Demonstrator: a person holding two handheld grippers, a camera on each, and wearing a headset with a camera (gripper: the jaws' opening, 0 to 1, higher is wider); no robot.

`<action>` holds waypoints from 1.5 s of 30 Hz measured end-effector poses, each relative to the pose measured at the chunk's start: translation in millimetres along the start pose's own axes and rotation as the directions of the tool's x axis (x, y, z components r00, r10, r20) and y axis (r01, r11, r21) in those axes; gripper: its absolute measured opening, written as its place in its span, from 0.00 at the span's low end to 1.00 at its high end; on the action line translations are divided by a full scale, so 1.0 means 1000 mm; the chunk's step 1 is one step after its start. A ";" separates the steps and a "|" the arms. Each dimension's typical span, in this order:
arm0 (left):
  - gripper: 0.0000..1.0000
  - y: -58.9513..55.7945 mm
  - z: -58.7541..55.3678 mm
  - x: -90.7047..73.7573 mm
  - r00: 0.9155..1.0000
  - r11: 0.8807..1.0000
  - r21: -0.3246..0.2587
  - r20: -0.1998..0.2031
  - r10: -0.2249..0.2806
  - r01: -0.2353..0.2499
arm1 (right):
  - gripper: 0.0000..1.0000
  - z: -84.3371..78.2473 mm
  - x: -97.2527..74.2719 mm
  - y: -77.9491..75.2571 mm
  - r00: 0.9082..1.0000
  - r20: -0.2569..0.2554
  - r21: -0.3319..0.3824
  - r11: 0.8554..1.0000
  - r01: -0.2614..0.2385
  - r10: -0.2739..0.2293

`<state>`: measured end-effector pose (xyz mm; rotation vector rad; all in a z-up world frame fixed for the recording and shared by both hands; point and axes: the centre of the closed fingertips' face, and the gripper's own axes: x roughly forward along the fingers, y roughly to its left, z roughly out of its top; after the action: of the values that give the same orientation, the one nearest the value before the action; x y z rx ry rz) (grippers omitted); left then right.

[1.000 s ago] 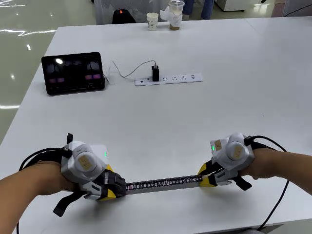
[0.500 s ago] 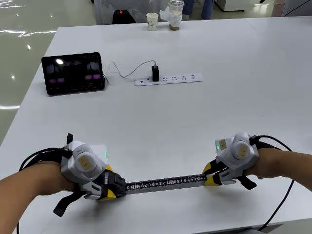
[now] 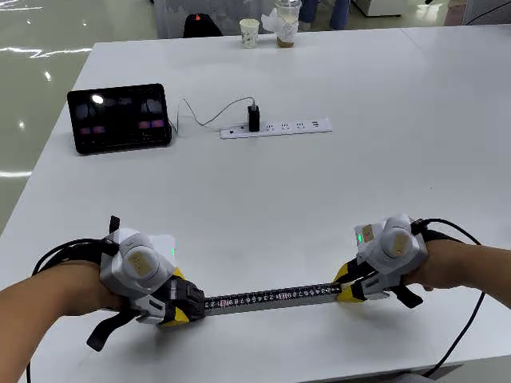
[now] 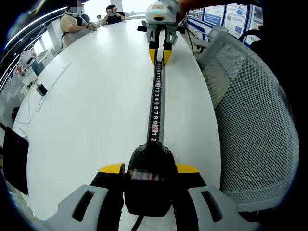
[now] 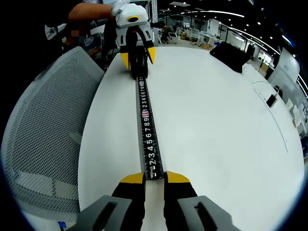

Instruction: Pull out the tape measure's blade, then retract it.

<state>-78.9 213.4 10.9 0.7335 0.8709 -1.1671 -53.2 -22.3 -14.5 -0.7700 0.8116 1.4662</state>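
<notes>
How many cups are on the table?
2. A white paper cup and a bigger cup beside it stand at the far edge of the table.

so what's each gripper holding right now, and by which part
Left gripper clamps the tape measure case by its sides; right gripper pinches the blade at its free end.

open-plan office: long white table (image 3: 319,183), mesh chair (image 4: 255,120), power strip (image 3: 275,128), paper cup (image 3: 250,33)
</notes>
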 end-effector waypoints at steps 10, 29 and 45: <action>0.34 0.001 -0.001 0.001 0.998 1.000 0.030 -0.066 -0.007 0.009 | 0.12 0.000 0.000 0.000 1.000 -0.016 0.027 1.000 -0.013 0.013; 0.36 0.002 0.001 -0.001 0.997 1.000 0.007 -0.083 0.007 -0.006 | 0.13 0.000 0.000 0.002 0.998 -0.060 -0.011 1.000 -0.008 0.007; 0.66 0.004 0.000 -0.019 1.000 0.990 -0.138 0.006 -0.007 0.007 | 0.32 0.006 -0.013 0.000 0.999 -0.044 0.049 0.999 0.024 -0.022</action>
<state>-77.8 223.6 27.5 0.6138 0.9407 -1.1026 -52.8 -24.2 -0.6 -0.7741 0.8662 1.4077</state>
